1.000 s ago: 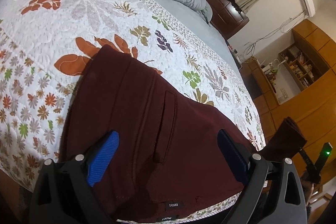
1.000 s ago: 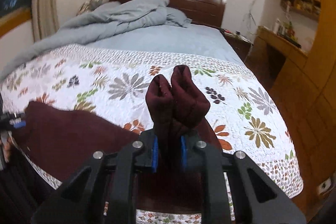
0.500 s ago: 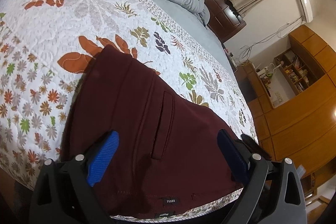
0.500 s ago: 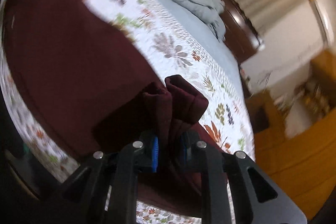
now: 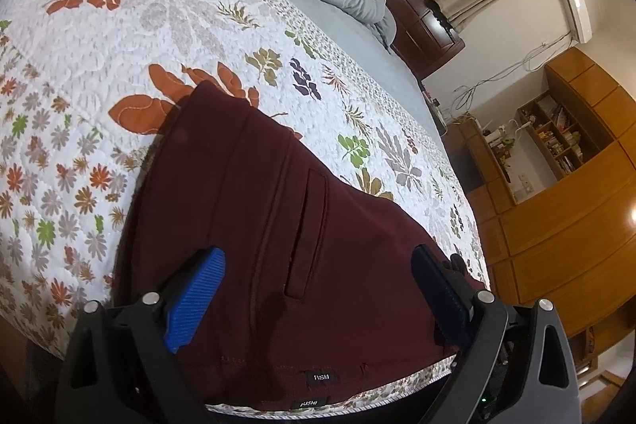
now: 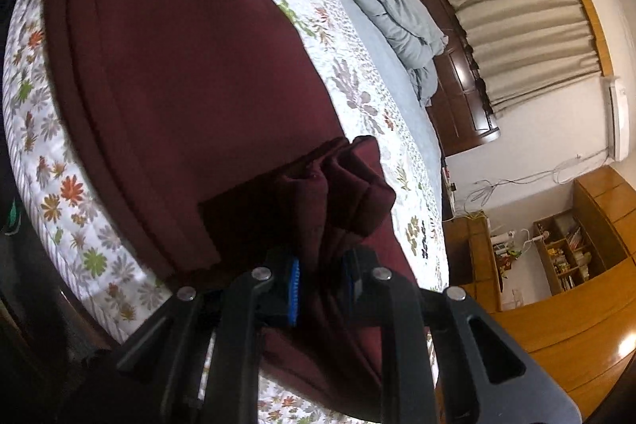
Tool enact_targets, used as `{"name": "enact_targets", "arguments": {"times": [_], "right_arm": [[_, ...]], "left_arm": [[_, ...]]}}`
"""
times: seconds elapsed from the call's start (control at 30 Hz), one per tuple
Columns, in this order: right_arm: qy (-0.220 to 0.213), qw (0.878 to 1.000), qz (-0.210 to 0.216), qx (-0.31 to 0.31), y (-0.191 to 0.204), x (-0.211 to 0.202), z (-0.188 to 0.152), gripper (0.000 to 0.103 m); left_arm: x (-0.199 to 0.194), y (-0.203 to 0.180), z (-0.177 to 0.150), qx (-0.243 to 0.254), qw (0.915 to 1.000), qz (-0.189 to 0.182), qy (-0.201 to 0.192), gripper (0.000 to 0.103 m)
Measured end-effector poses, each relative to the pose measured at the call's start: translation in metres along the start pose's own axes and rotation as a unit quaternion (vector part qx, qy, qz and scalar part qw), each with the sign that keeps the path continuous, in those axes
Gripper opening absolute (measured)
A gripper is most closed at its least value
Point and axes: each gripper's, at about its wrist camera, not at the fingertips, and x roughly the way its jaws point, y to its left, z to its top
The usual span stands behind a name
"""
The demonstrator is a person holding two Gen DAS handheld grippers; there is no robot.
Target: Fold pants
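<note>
Right now my right gripper (image 6: 320, 279) is clamped on a bunched handful of the maroon pants (image 5: 278, 225), at what I take for the leg ends, lifted over the rest, which lies flat on the floral quilt (image 5: 159, 6) near the bed's edge. My left gripper (image 5: 318, 285) hangs wide open above the waistband end, holding nothing. I judge the cloth soft, limp and light, likely to sag and slide, so I'd pinch through all layers at hems or waistband corners.
</note>
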Motion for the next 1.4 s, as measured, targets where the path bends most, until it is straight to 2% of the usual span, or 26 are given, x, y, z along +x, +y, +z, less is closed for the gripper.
{"name": "enact_targets", "arguments": {"times": [0.1, 0.43, 0.53, 0.57, 0.6, 0.67, 0.77, 0.8, 0.83, 0.93, 1.0, 1.07, 1.1, 1.17, 1.2, 1.23, 1.27, 1.3, 1.4], "right_arm": [[0.007, 1.000, 0.002, -0.026, 0.014, 0.005, -0.003, 0.018], [0.021, 0.999, 0.038, -0.002, 0.001, 0.006, 0.007, 0.020], [0.020, 0.999, 0.046, -0.006, -0.001, 0.000, 0.011, 0.031], [0.012, 0.999, 0.053, -0.006, -0.001, -0.005, 0.013, 0.036], [0.007, 0.997, 0.081, 0.009, -0.005, -0.012, 0.016, 0.037], [0.002, 0.993, 0.111, 0.028, -0.012, -0.019, 0.019, 0.038], [-0.018, 0.976, 0.195, 0.095, -0.043, -0.032, 0.020, 0.040], [-0.027, 0.963, 0.227, 0.140, -0.063, -0.033, 0.018, 0.040], [-0.034, 0.955, 0.240, 0.174, -0.078, -0.033, 0.016, 0.040], [-0.028, 0.936, 0.231, 0.264, -0.124, -0.010, 0.005, 0.041], [0.015, 0.927, 0.232, 0.293, -0.133, 0.022, -0.003, 0.041], [0.040, 0.925, 0.233, 0.298, -0.125, 0.042, -0.007, 0.042], [0.057, 0.925, 0.248, 0.282, -0.110, 0.051, -0.007, 0.042], [0.059, 0.922, 0.264, 0.278, -0.093, 0.055, -0.010, 0.030], [0.052, 0.928, 0.253, 0.268, -0.086, 0.051, -0.007, 0.030], [0.047, 0.930, 0.253, 0.261, -0.084, 0.048, -0.005, 0.025], [0.042, 0.923, 0.275, 0.264, -0.090, 0.046, -0.002, 0.018], [0.033, 0.917, 0.288, 0.273, -0.099, 0.048, -0.001, 0.016], [0.014, 0.921, 0.250, 0.299, -0.132, 0.055, 0.001, 0.024]], "left_arm": [[0.000, -0.001, -0.001, 0.001, 1.0000, 0.000, 0.001, 0.095], [0.004, 0.001, 0.003, 0.000, 1.0000, 0.003, 0.007, 0.095], [0.006, 0.001, 0.003, 0.000, 1.0000, 0.003, 0.007, 0.095], [0.006, 0.001, 0.003, 0.000, 1.0000, 0.002, 0.007, 0.095], [0.006, 0.002, 0.004, 0.000, 1.0000, 0.002, 0.007, 0.095], [0.006, 0.002, 0.004, 0.000, 1.0000, 0.002, 0.008, 0.095], [0.006, 0.002, 0.004, 0.001, 1.0000, 0.002, 0.008, 0.095], [0.006, 0.002, 0.004, 0.001, 1.0000, 0.002, 0.008, 0.095], [0.007, 0.002, 0.004, 0.001, 1.0000, 0.002, 0.008, 0.095], [0.007, 0.002, 0.004, 0.002, 1.0000, 0.001, 0.009, 0.095], [0.007, 0.002, 0.004, 0.001, 1.0000, 0.001, 0.009, 0.095], [0.007, 0.001, 0.004, 0.003, 0.9999, 0.004, 0.010, 0.095], [0.007, 0.001, 0.004, 0.005, 0.9999, 0.004, 0.010, 0.095], [0.007, 0.001, 0.004, 0.008, 0.9999, 0.006, 0.011, 0.095], [0.006, 0.000, 0.004, 0.009, 0.9999, 0.008, 0.011, 0.095], [0.004, -0.001, 0.004, 0.008, 0.9998, 0.014, 0.008, 0.095], [0.001, -0.001, 0.004, 0.007, 0.9999, 0.014, 0.003, 0.095], [-0.003, -0.003, 0.004, 0.002, 0.9999, 0.011, -0.003, 0.095], [-0.017, -0.017, -0.002, -0.001, 0.9998, 0.009, -0.017, 0.095]]}}
